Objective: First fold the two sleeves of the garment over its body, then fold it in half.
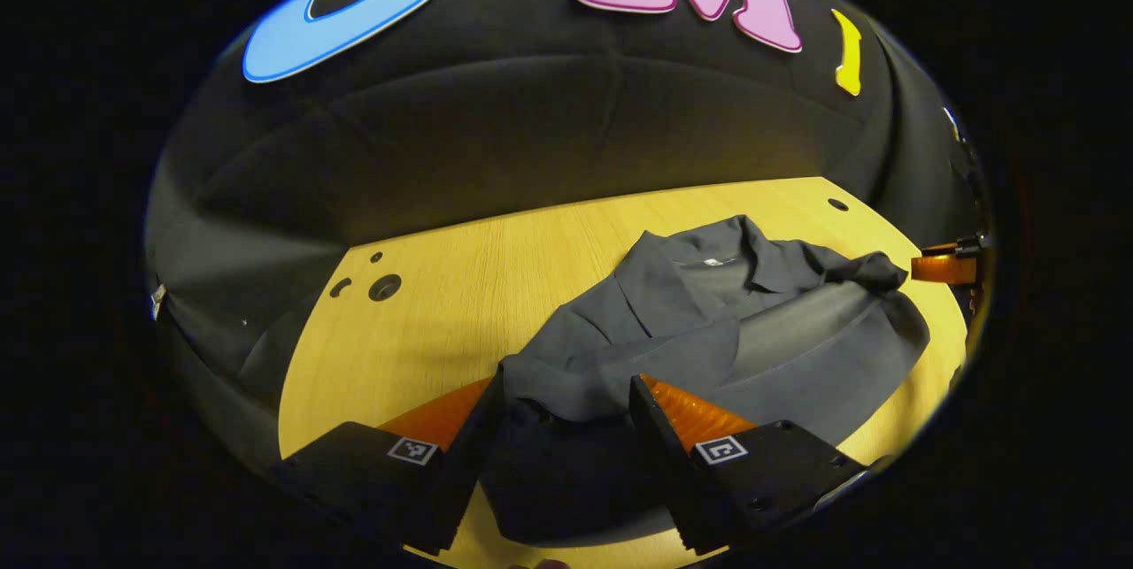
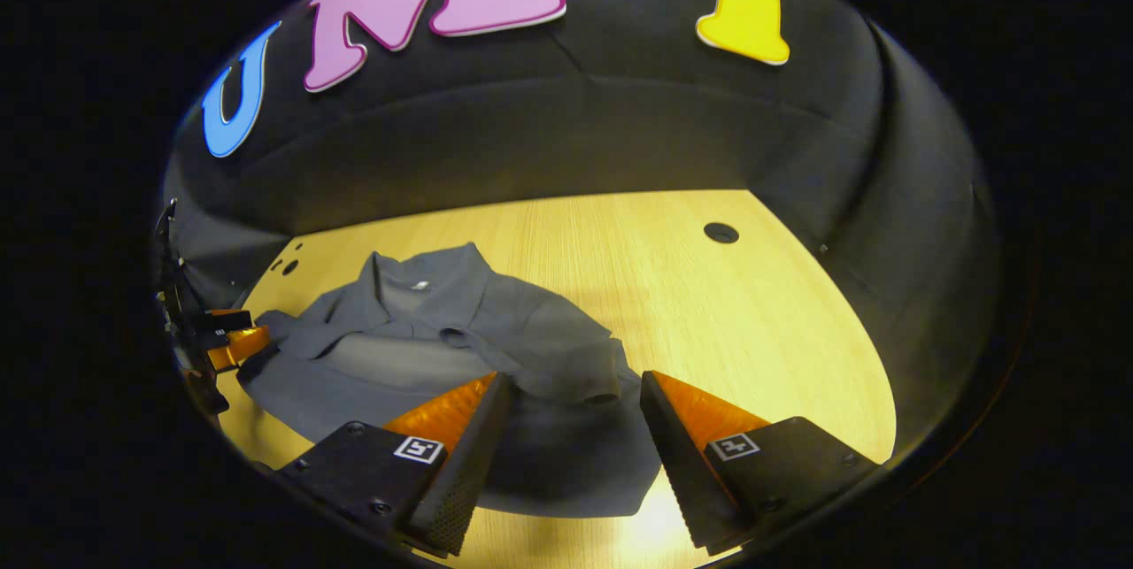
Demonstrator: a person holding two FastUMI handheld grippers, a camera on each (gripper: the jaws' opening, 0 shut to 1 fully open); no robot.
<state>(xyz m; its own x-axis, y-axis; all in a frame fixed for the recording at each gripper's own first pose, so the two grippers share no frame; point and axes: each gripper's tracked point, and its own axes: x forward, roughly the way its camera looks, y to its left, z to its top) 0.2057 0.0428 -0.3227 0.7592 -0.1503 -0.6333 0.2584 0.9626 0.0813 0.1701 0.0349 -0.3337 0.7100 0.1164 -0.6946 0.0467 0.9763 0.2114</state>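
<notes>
A dark grey collared shirt (image 1: 708,303) lies rumpled on the wooden table (image 1: 460,286), collar toward the back wall. In the left gripper view, one sleeve end (image 1: 602,365) sits between the spread fingers of my left gripper (image 1: 566,388), which is open. My right gripper (image 1: 947,266) shows at the far right, beside the other sleeve tip. In the right gripper view, the shirt (image 2: 425,330) spreads to the left, and its near sleeve cuff (image 2: 593,379) lies between the fingers of my open right gripper (image 2: 575,379). My left gripper (image 2: 230,343) appears at the shirt's far left edge.
Bare table (image 2: 708,312) stretches to the right of the shirt in the right gripper view, with a round hole (image 2: 720,233) near the back. Several holes (image 1: 385,288) mark the table's left part in the left gripper view. Black cloth walls close in behind and beside the table.
</notes>
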